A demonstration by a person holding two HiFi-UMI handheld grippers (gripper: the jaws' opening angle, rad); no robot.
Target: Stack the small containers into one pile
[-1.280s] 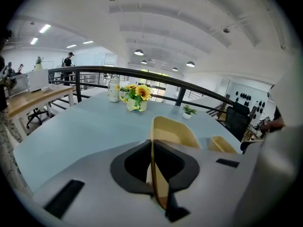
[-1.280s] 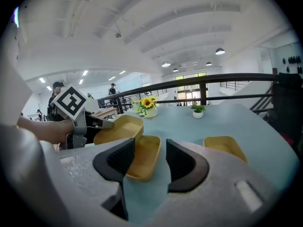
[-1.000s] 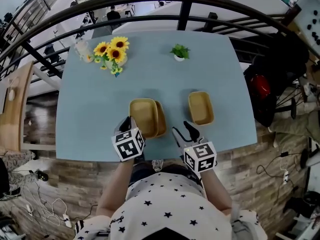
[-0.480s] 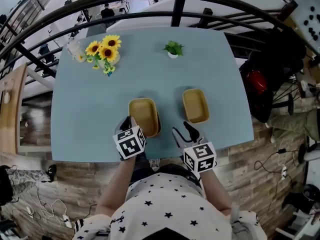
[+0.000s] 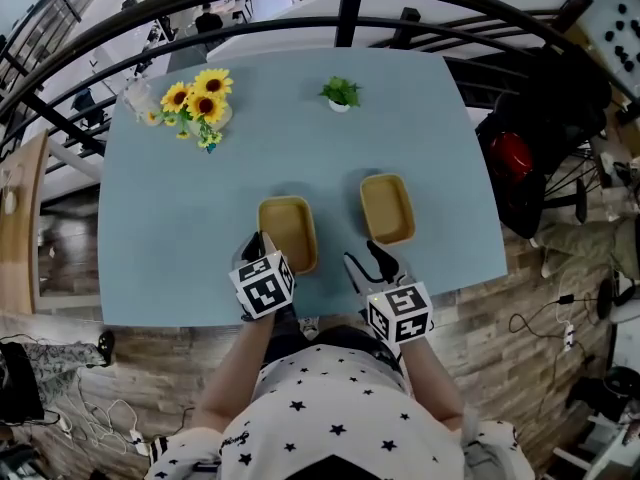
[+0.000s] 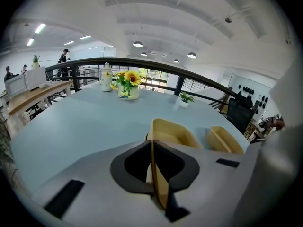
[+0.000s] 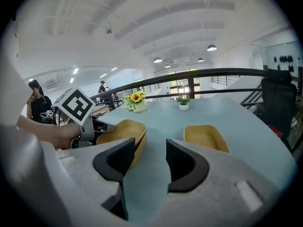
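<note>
Two tan containers (image 5: 288, 233) sit nested as one pile on the blue table (image 5: 180, 218), just ahead of my left gripper (image 5: 260, 244). That gripper is shut on the near rim of the top container (image 6: 173, 134), and the thin wall stands pinched between its pads (image 6: 158, 174). A third tan container (image 5: 387, 208) lies alone to the right, also visible as a tan container (image 7: 204, 136) in the right gripper view. My right gripper (image 5: 368, 260) hovers open near the table's front edge with nothing between its jaws, a little short of that container. The pile (image 7: 120, 134) shows two rims.
A vase of sunflowers (image 5: 195, 98) and a glass jar (image 5: 140, 98) stand at the far left corner. A small potted plant (image 5: 340, 93) stands at the far middle. A black railing (image 5: 350, 8) curves behind the table. Bags (image 5: 512, 163) lie on the floor at the right.
The top container held by my left gripper has come square over the lower one, which earlier peeked out at its right. The right gripper has stayed in place, open.
</note>
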